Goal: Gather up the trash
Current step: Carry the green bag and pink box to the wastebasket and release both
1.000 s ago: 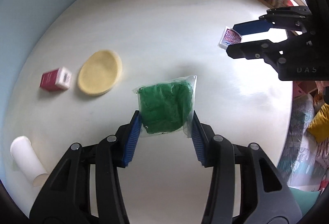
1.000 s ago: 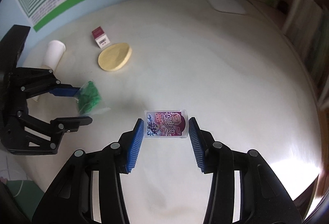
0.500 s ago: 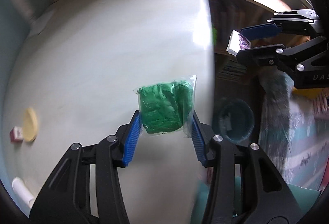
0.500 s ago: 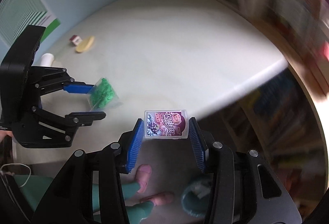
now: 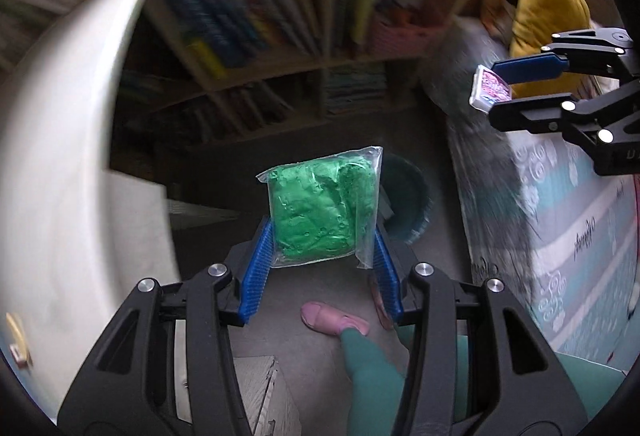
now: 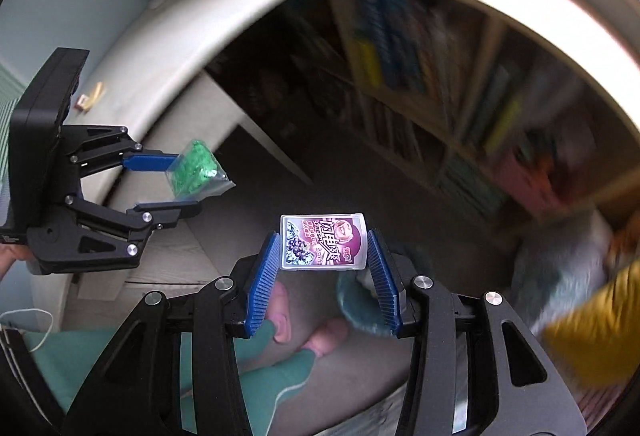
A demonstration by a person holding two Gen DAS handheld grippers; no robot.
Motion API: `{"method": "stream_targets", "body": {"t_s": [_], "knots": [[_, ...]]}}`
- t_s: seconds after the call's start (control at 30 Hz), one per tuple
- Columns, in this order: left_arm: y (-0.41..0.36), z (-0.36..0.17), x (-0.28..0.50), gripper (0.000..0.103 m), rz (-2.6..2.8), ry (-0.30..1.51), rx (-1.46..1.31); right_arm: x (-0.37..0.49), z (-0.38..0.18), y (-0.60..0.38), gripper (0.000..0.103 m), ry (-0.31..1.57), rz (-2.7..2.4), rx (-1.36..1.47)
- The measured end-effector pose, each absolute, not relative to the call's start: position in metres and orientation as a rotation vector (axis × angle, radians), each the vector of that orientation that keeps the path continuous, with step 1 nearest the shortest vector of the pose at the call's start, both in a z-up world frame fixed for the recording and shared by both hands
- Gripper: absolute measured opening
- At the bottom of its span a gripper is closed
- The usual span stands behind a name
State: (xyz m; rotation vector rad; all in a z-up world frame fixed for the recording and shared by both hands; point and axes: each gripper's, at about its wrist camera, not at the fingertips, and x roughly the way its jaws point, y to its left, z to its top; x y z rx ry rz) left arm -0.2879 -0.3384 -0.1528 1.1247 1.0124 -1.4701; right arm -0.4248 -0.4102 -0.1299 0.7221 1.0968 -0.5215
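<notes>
left tool (image 5: pixel 324 260) is closed on a clear bag of green stuff (image 5: pixel 322 211), blue pads pressing both sides, bag sticking up past the tips. right tool (image 6: pixel 322 268) is clamped on a small purple snack packet (image 6: pixel 323 242) w/ grape print, held flat between its pads. in the left wrist view the right tool (image 5: pixel 520 85) shows at upper right w/ the packet (image 5: pixel 490 89) in it; in the right wrist view the left tool (image 6: pixel 168 181) shows at left w/ the bag (image 6: pixel 196 173).

both are held in the air off the desk (image 5: pixel 60 155), over the floor (image 5: pixel 320 300). white desk edge curves along the left; blurred bookshelf (image 5: pixel 260 35) full of books behind. a round teal bin (image 5: pixel 404 195) sits on the floor just behind the bag in the left view; in the right view the bin (image 6: pixel 356 306) is below the packet. patterned bedding (image 5: pixel 560 236) at right, a yellow cushion (image 5: pixel 548 3) above it.

count: 2 tools, 2 trash items held, 1 bin, 2 pink slippers (image 6: pixel 304 332) on the person's feet. on the desk far left, a small red box (image 6: pixel 83 102) and a yellow piece (image 6: pixel 96 91), 1 each, tiny and blurred.
</notes>
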Motion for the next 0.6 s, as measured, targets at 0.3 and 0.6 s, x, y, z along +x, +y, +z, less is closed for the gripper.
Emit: {"method": "stream_targets", "body": {"t_s": [0.3,0.6], "knots": [[-0.351,-0.196,-0.365,0.044,-1.534,1.059,1.286,-0.507,-0.181,-0.401,0.046,1.083,-0.614,0.967],[-0.364,-0.237,-0.406,0.054,-1.547,1.171,1.367,-0.542,-0.22,-0.398,0.047,1.047,-0.639,1.139]]}}
